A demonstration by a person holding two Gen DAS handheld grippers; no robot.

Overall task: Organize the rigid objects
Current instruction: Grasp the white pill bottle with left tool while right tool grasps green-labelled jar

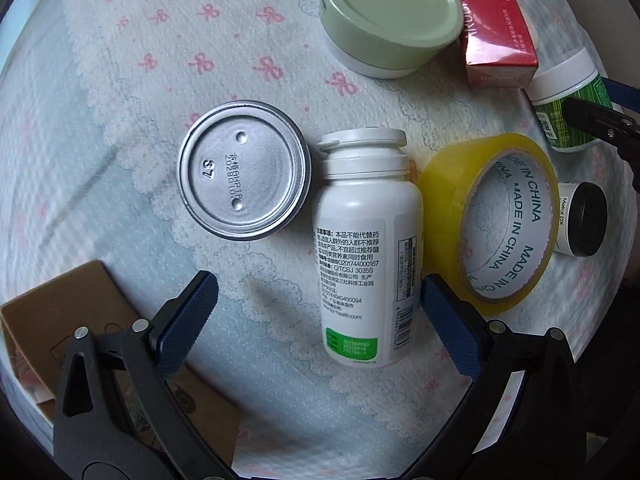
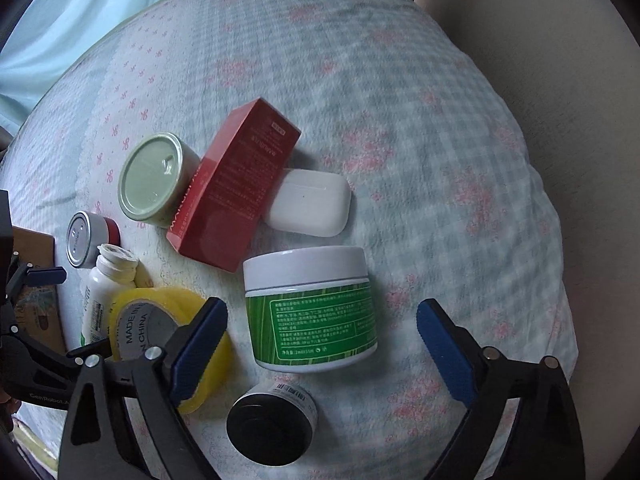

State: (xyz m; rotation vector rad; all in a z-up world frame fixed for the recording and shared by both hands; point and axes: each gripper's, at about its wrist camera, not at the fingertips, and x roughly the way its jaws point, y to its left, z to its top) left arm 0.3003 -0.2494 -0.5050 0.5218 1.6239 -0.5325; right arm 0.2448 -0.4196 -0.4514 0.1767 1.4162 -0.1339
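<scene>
Both tools wide open, nothing gripped yet.
Left tool (image 1: 318, 308) straddles the lying white bottle (image 1: 366, 248) beside the tape roll (image 1: 492, 224); right tool (image 2: 322, 332) frames the green jar (image 2: 312, 312) on the bed (image 2: 400, 100). Either may roll on soft bedding.

1. In the left wrist view, the bottle (image 1: 368, 240) lies at centre, with the can (image 1: 244, 170) just left of it.
2. The tape roll (image 1: 492, 224) sits right of the bottle (touching it).
3. The box (image 1: 492, 20) is at upper right, beside the tin (image 1: 388, 16).
</scene>
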